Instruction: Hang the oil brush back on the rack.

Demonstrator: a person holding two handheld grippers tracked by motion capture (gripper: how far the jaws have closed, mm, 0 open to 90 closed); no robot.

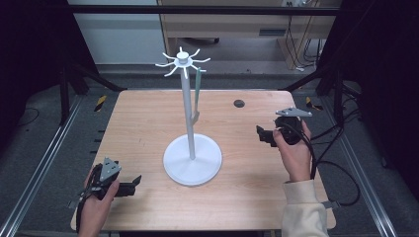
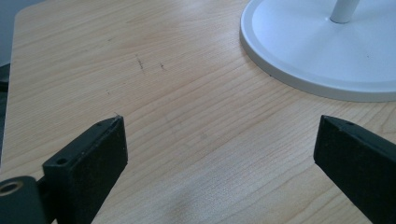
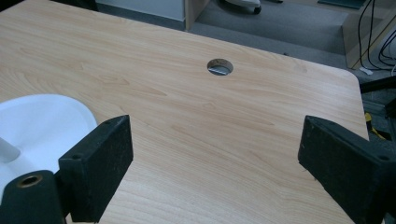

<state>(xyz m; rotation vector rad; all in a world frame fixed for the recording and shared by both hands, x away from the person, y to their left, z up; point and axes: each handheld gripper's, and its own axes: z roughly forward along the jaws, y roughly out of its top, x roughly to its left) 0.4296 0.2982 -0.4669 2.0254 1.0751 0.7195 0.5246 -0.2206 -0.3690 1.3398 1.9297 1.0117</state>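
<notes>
- Wooden table (image 1: 148,113) fills your workspace, pale and mostly bare, with a small round cable hole (image 1: 239,103) near its far edge and dark floor and metal framing around it.
- At its centre stands the white rack (image 1: 187,106): a round flat base (image 1: 192,160), a thin upright pole, and a crown of short hooks (image 1: 183,61) at the top.
- Hanging from a hook on the rack's right side is a slim grey-green utensil (image 1: 197,94); its long axis runs straight down, close beside the pole, and its lower end stops well above the base.
- Your right gripper (image 1: 265,135) hovers to the right of the rack, jaws spread wide and holding nothing; in the right gripper view the cable hole (image 3: 220,66) sits ahead between them and the base (image 3: 42,116) lies off to the left.
- Your left gripper (image 1: 132,183) rests low near the table's near-left corner, jaws likewise wide apart and empty; in the left gripper view the base (image 2: 322,46) lies ahead and to the right.
- By my judgement your right hand is the nearer one: the utensil lies up and to the left of those jaws, so close across its vertical length.
</notes>
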